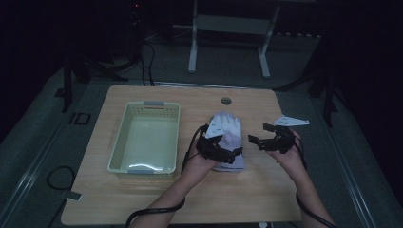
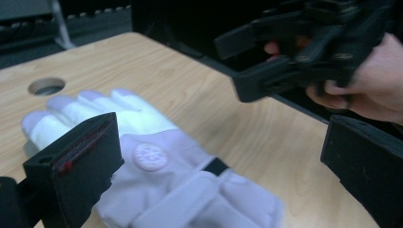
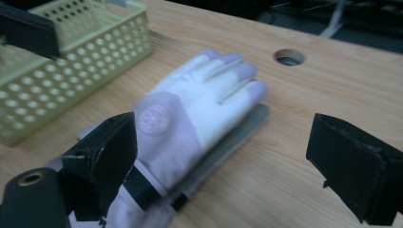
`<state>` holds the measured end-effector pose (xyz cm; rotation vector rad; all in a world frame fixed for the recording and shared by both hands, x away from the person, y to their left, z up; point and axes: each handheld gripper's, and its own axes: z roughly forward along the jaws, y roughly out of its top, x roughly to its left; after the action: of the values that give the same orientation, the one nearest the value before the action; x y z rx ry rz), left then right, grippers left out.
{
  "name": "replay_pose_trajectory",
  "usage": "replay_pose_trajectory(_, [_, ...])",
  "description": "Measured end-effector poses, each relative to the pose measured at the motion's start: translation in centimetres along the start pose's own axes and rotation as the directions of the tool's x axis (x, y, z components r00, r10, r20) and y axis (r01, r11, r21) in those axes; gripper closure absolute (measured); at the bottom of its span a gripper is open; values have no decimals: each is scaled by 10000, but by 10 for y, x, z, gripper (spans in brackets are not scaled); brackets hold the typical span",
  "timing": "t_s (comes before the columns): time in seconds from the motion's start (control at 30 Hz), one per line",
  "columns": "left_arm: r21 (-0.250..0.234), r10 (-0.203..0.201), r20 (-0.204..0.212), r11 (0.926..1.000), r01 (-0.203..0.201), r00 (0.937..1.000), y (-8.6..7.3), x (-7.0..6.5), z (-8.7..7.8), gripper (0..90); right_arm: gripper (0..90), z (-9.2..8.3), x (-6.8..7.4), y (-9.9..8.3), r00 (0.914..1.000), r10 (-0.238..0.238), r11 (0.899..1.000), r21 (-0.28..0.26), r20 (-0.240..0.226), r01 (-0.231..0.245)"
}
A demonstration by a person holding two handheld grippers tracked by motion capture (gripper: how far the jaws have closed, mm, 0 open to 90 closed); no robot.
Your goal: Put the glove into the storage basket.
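The room is dim, its far end nearly black. A light wooden table with rounded corners and a round cable hole stands on grey floor. Behind it rises a white metal frame on two legs. Dark cables trail across the floor at left.
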<state>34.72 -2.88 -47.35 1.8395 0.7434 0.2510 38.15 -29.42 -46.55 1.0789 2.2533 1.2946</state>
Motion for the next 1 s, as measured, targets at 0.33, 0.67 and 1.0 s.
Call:
replay_pose_trajectory(0.33, [715, -956, -1387, 9918, 1062, 9857, -13, 30, 25, 150, 223, 34, -1, 0, 9999, 162, 9991, 396, 27, -163])
replay_pose_trajectory(0.67, [1752, -1634, -1763, 9652, 1943, 9707, -47, 42, 43, 157, 239, 74, -1, -24, 9984, 484, 9873, 1530, -280, -435])
replay_pose_trajectory(1.0, [2442, -3407, -719, 9052, 3478, 9374, -68, 61, 57, 317, 478, 92, -4, -36, 9845, 1351, 9465, 3086, -1120, -948])
